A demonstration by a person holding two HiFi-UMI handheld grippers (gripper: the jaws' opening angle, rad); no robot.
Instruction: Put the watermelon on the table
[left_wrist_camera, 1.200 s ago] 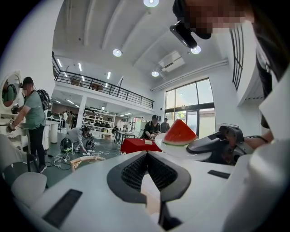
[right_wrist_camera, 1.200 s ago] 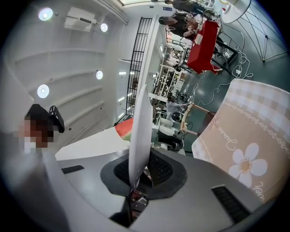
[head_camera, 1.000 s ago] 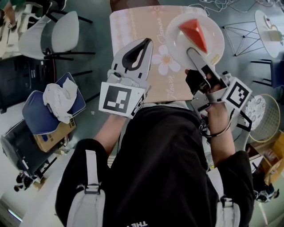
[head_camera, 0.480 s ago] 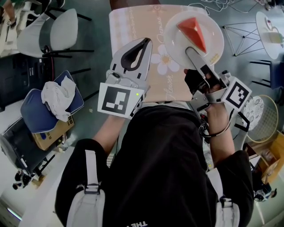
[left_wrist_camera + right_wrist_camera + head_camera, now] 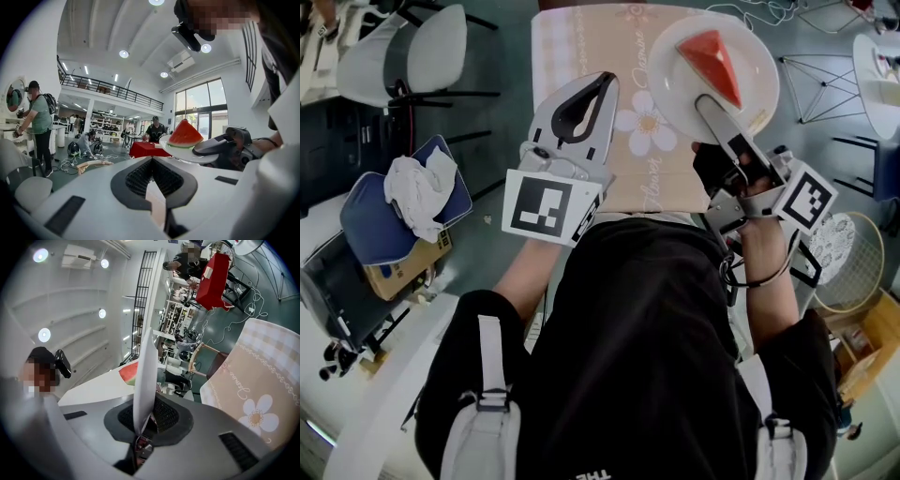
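A red wedge of watermelon (image 5: 712, 64) lies on a white plate (image 5: 675, 89). My right gripper (image 5: 705, 105) is shut on the plate's near rim and holds it above the table (image 5: 591, 42), which has a beige flowered cloth. The right gripper view has the plate (image 5: 145, 376) edge-on between the jaws, the watermelon (image 5: 129, 373) behind it and the table (image 5: 253, 385) to the right. My left gripper (image 5: 605, 86) is shut and empty, over the table's left part. In its view the watermelon (image 5: 185, 135) and plate (image 5: 187, 154) float at the right.
A white chair (image 5: 403, 61) stands left of the table. On the floor at the left sit a blue cushion with a white cloth (image 5: 408, 202) and a cardboard box (image 5: 394, 272). A wire stand (image 5: 825, 84) is at the right. People (image 5: 40, 122) stand far off.
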